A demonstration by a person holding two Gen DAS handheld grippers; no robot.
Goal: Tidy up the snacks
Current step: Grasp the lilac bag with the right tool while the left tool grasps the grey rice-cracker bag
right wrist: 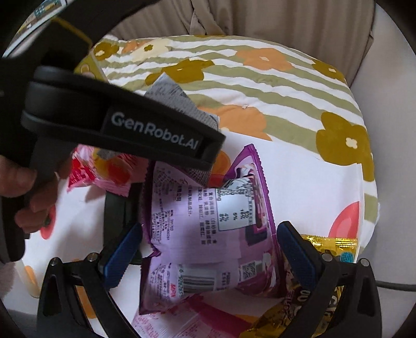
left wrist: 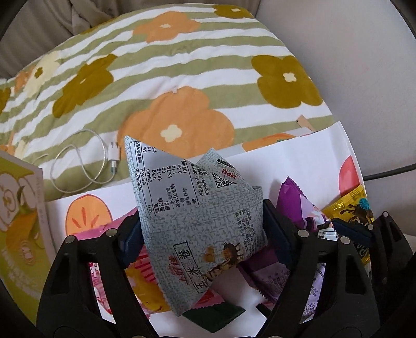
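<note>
My left gripper [left wrist: 200, 228] is shut on a grey snack packet [left wrist: 197, 208] with printed nutrition text and holds it upright above the white sheet [left wrist: 299, 166]. My right gripper [right wrist: 208, 249] is shut on a purple snack packet [right wrist: 208, 228]. The left gripper's black body crosses the right wrist view at upper left, with the grey packet [right wrist: 176, 98] sticking out behind it. Pink packets [right wrist: 104, 169] lie on the sheet at left. A gold packet [right wrist: 327, 247] lies at right; it also shows in the left wrist view [left wrist: 348, 208].
The white sheet with orange and red fruit prints lies on a green-striped flowered quilt [left wrist: 156, 78]. A white charger with its cable [left wrist: 104, 161] lies on the quilt at left. A green box [left wrist: 20, 221] stands at the far left. A beige cushion [right wrist: 286, 23] is behind.
</note>
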